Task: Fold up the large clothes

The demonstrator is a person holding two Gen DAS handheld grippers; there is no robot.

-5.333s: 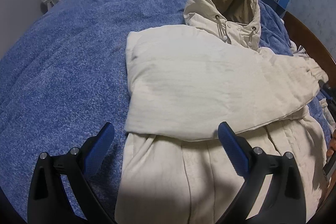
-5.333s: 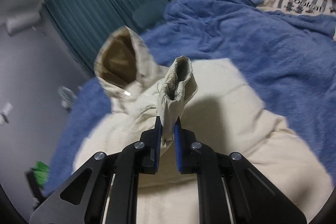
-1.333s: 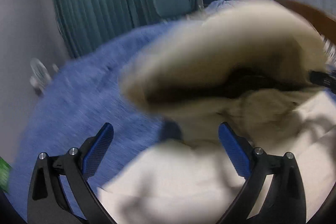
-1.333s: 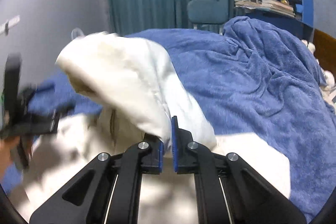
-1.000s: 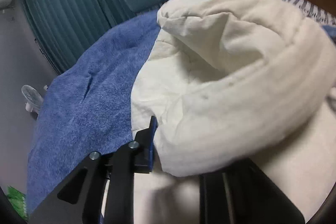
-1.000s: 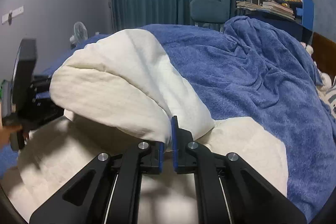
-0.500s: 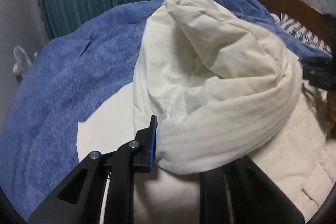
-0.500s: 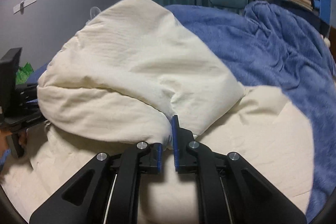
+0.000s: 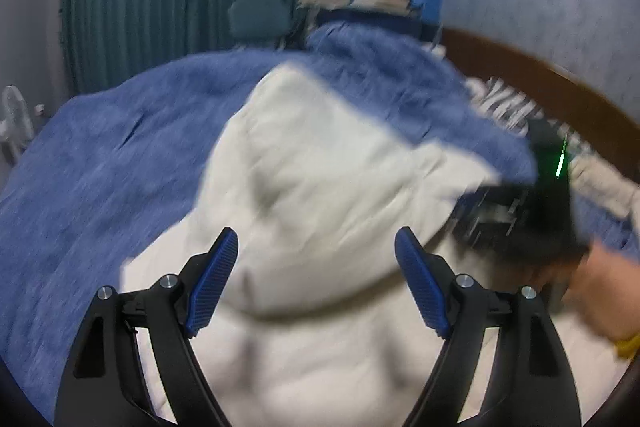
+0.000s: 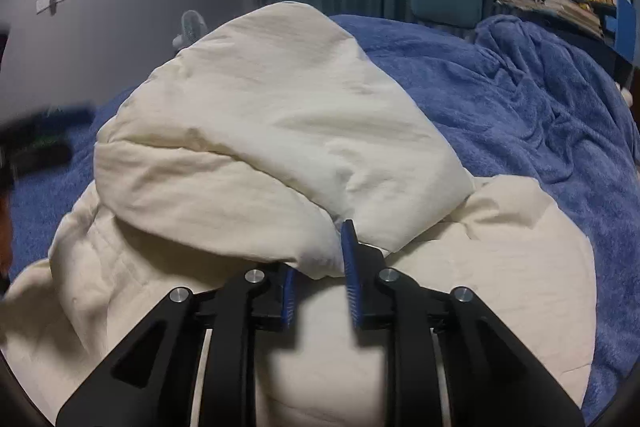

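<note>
The puffy cream padded jacket [image 10: 280, 131] lies doubled over on the blue fleece blanket [image 10: 520, 115]. The left gripper [image 9: 316, 283] has just sprung wide, empty. The right gripper [image 10: 320, 283], just parting, has fabric between its pads; best draw back gently so the fold stays put.

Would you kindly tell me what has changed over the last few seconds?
The jacket, then flat with hood up, is folded over itself. The left tongs have just opened and released it; the right tongs have just been opening, fabric between them. The blanket stayed put.
</note>
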